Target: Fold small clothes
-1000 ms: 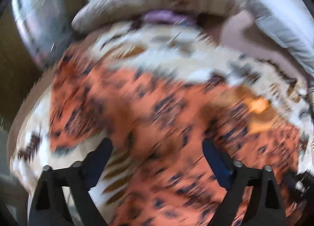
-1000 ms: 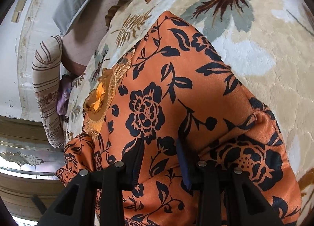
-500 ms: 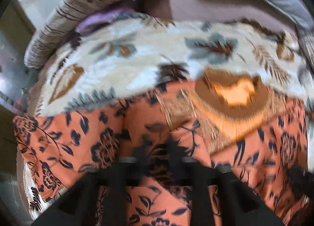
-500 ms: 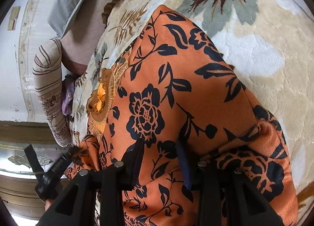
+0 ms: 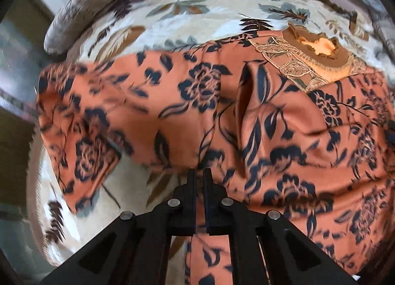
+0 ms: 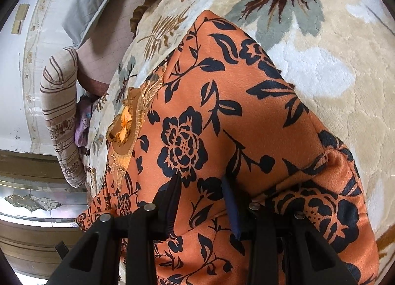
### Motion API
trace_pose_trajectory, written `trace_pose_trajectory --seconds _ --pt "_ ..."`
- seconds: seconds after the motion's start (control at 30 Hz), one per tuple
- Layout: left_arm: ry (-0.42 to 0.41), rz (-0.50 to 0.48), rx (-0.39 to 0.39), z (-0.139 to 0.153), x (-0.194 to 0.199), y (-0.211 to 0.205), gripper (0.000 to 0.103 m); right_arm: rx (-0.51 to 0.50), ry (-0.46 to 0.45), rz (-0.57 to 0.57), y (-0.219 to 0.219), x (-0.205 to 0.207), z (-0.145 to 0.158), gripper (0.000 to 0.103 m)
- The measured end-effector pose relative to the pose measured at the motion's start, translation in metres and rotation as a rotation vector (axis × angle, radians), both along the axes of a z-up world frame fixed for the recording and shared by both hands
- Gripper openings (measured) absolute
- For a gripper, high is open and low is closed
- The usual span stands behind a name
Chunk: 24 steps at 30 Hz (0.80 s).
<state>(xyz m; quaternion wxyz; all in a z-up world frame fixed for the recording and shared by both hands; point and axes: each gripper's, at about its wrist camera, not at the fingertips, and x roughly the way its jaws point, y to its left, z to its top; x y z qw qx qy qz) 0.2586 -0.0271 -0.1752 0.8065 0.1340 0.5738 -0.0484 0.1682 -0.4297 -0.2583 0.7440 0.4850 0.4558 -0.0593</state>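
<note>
Orange floral top [image 5: 284, 117] lies spread on the leaf-patterned blanket [image 5: 187, 15] of the bed, collar [image 5: 318, 47] toward the pillows. Left gripper [image 5: 199, 176] is pinched tight on the garment's near edge, pointing steeply down. Right gripper [image 6: 202, 201] is part-closed around a bunched fold, angled down. Judgement: lift both pinches together, keep the cloth taut, then lay the edge over squarely.

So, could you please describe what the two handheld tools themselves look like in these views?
Both are black plastic. The left tool has two slim flat black fingers on angular linkage arms with triangular cut-outs and round silver pivot pins. The right tool is built the same, but dark blue pads line its fingers. No cables, markings or sleeves show.
</note>
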Motion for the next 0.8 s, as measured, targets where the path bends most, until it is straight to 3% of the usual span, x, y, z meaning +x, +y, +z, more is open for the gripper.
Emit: trace_pose_trajectory --seconds 0.07,0.1,0.13,0.2,0.27,0.37,0.47,0.5,0.53,0.57,0.6,0.7,0.8 --pt "0.006 0.022 -0.062 0.007 0.0 0.007 0.012 0.012 -0.003 -0.003 -0.001 -0.001 -0.001 0.038" --pt "-0.004 0.034 -0.091 0.012 0.003 0.008 0.028 0.018 -0.004 -0.006 -0.002 -0.001 -0.001 0.038" --pt "-0.023 0.048 -0.12 0.019 0.007 0.009 0.057 0.023 -0.004 -0.008 -0.002 -0.001 -0.002 0.038" --pt "-0.093 0.077 -0.171 0.036 0.019 0.003 0.083 0.024 -0.004 -0.008 -0.003 -0.001 -0.002 0.038" --pt "-0.143 0.062 -0.222 0.049 0.032 -0.009 0.083 0.02 -0.003 -0.004 -0.003 -0.001 -0.002 0.039" --pt "-0.115 0.042 -0.241 0.047 0.053 -0.031 0.084 0.022 -0.001 -0.002 -0.004 -0.001 -0.002 0.039" --pt "-0.013 0.044 -0.198 0.021 0.073 -0.051 0.084 0.031 -0.011 0.003 -0.003 0.0 -0.001 0.047" --pt "0.008 0.05 -0.178 0.014 0.073 -0.052 0.076 0.029 -0.012 0.005 -0.002 0.001 0.0 0.049" --pt "0.026 0.055 -0.152 0.006 0.075 -0.054 0.039 0.019 -0.011 0.011 0.0 0.002 0.001 0.05" --pt "0.048 0.057 -0.147 0.001 0.073 -0.053 0.017 0.009 -0.01 0.016 0.001 0.003 0.002 0.05" --pt "0.059 0.063 -0.158 -0.002 0.072 -0.052 0.01 0.003 -0.01 0.019 0.002 0.003 0.003 0.05" --pt "-0.035 0.018 -0.198 0.025 0.057 -0.053 0.009 -0.009 -0.01 0.026 0.003 0.004 0.004 0.05" --pt "-0.214 -0.084 -0.233 0.08 0.04 -0.061 0.01 -0.021 -0.009 0.025 0.004 0.004 0.004 0.05"
